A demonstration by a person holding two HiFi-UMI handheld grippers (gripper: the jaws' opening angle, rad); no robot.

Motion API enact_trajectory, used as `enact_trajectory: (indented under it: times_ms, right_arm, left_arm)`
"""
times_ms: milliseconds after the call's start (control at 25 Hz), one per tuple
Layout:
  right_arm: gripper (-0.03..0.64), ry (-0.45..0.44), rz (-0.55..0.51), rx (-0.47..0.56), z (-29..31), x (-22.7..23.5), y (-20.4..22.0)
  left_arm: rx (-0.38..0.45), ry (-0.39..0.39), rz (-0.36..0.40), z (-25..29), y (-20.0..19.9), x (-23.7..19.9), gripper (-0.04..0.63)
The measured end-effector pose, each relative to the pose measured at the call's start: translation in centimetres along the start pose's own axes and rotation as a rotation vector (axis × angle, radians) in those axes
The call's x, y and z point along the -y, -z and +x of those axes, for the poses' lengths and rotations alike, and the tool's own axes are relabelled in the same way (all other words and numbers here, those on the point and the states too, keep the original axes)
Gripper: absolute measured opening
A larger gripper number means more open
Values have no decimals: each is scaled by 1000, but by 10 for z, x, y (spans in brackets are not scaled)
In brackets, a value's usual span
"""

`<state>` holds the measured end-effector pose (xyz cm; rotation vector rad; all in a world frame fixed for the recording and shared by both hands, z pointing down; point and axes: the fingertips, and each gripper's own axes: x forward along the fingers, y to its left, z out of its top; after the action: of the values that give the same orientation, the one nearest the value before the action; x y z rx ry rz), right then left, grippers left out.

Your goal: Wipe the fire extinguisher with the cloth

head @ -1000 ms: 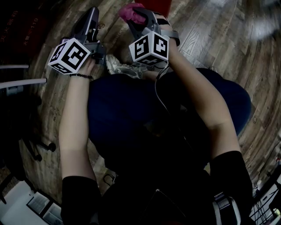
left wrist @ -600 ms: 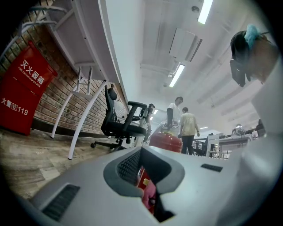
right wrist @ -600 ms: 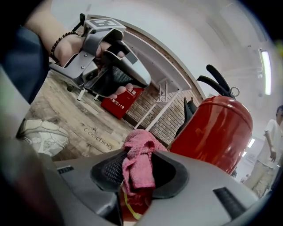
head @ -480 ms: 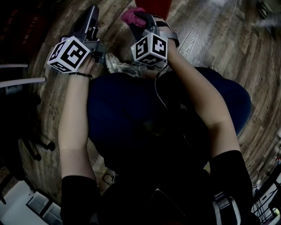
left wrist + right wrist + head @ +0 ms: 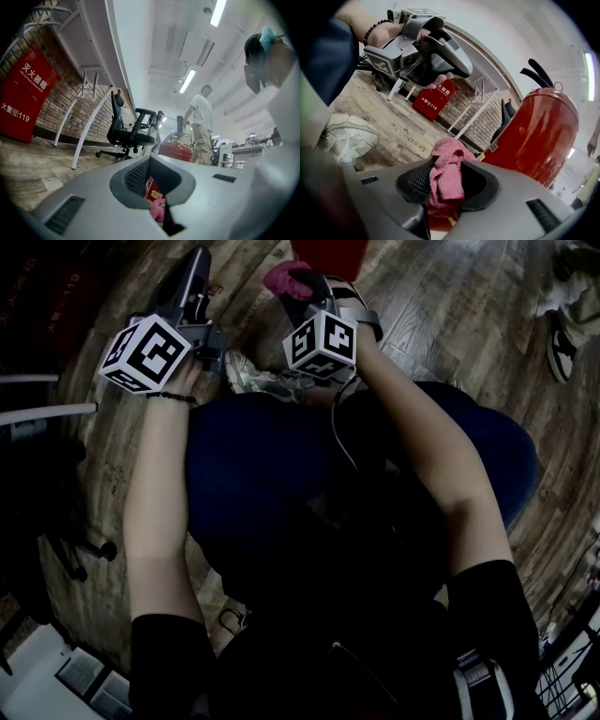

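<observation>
The red fire extinguisher [image 5: 328, 253] stands on the wood floor at the top of the head view. It fills the right side of the right gripper view [image 5: 534, 136], black handle on top. My right gripper [image 5: 298, 289] [image 5: 445, 185] is shut on a pink cloth [image 5: 281, 279] [image 5: 446, 164] bunched between its pads, just beside the extinguisher's body. My left gripper [image 5: 192, 276] [image 5: 157, 190] hangs to the left, apart from the extinguisher, its jaws slightly apart and empty. Through their gap show the extinguisher [image 5: 176, 150] and the cloth [image 5: 158, 209].
A red fire-equipment box [image 5: 23, 98] leans on the brick wall. White desk legs [image 5: 89, 112] and a black office chair [image 5: 126, 131] stand nearby. A person [image 5: 201, 122] stands behind the extinguisher; their shoe [image 5: 562, 334] shows at upper right. My sneaker [image 5: 248, 379] rests below the grippers.
Both grippers have hardly moved; the cloth stays by the extinguisher. Another person's shoes have come into the head view at the upper right.
</observation>
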<state>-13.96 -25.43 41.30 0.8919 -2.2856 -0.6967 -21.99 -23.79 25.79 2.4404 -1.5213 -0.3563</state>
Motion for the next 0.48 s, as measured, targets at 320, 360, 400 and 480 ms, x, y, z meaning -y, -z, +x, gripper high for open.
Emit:
enact_trajectory:
  times_ms: [320, 360, 400, 480]
  right_arm:
    - [141, -29, 5, -27, 4, -11, 12]
    - [141, -34, 6, -30, 5, -12, 13]
    - [141, -38, 6, -32, 5, -13, 14]
    - [141, -44, 6, -36, 6, -15, 16]
  left_arm:
    - [0, 3, -2, 0, 1, 1, 15]
    - [0, 3, -1, 0, 1, 1, 15]
    - [0, 3, -1, 0, 1, 1, 15]
    - [2, 6, -2, 0, 0, 2, 15]
